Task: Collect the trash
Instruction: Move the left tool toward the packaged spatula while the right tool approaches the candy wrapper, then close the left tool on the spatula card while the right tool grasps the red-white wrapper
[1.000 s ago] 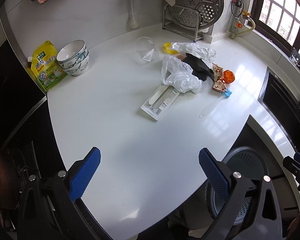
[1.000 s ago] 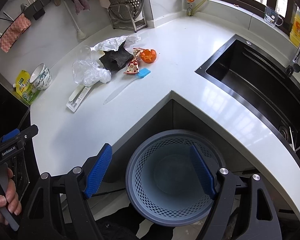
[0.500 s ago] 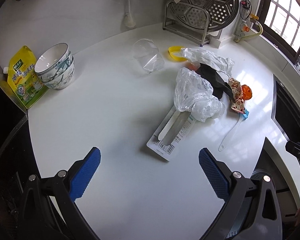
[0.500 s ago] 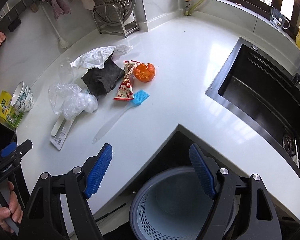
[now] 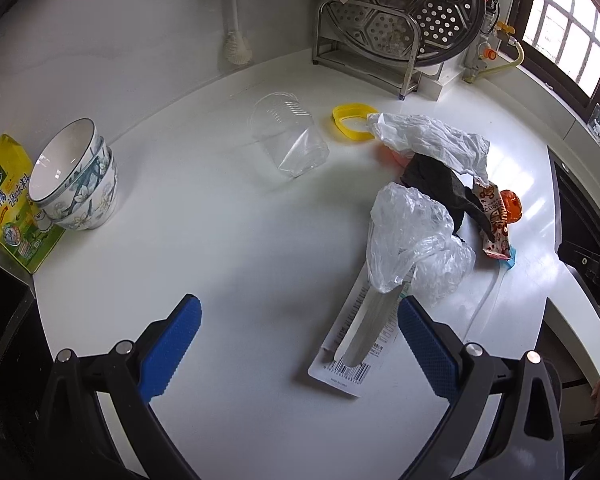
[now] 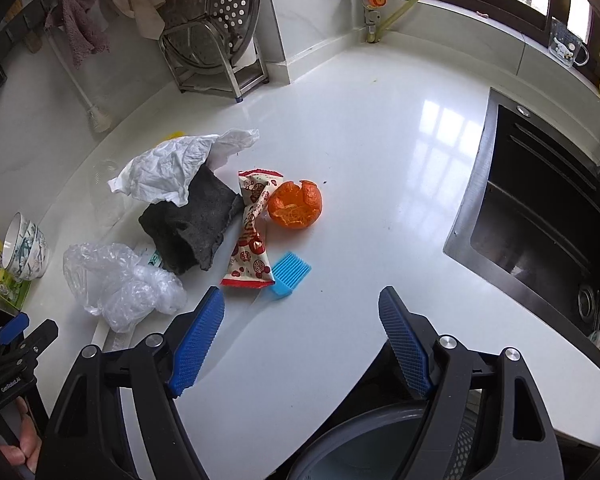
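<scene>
Trash lies in a heap on the white counter (image 5: 228, 248): a clear plastic bag (image 5: 412, 244) (image 6: 116, 284), a white crumpled bag (image 5: 428, 140) (image 6: 172, 168), a dark grey rag (image 6: 192, 224), a red-and-white snack wrapper (image 6: 252, 236), orange peel (image 6: 296, 204) and a flat barcode package (image 5: 356, 340). A clear plastic cup (image 5: 288, 136) lies on its side beside a yellow ring (image 5: 350, 122). My left gripper (image 5: 298, 344) is open, just short of the package. My right gripper (image 6: 300, 332) is open, near the wrapper and a blue brush head (image 6: 288, 272). The grey bin (image 6: 364, 448) sits below the counter edge.
Stacked bowls (image 5: 76, 184) and a yellow pouch (image 5: 8, 200) stand at the left. A steel rack with a perforated steamer tray (image 5: 404, 12) is at the back. A black sink (image 6: 540, 216) opens on the right. A hand (image 6: 24, 440) holds the left gripper.
Both grippers have moved forward over the counter toward the trash heap, still open and holding nothing. The bin has slid to the bottom edge of the right wrist view.
</scene>
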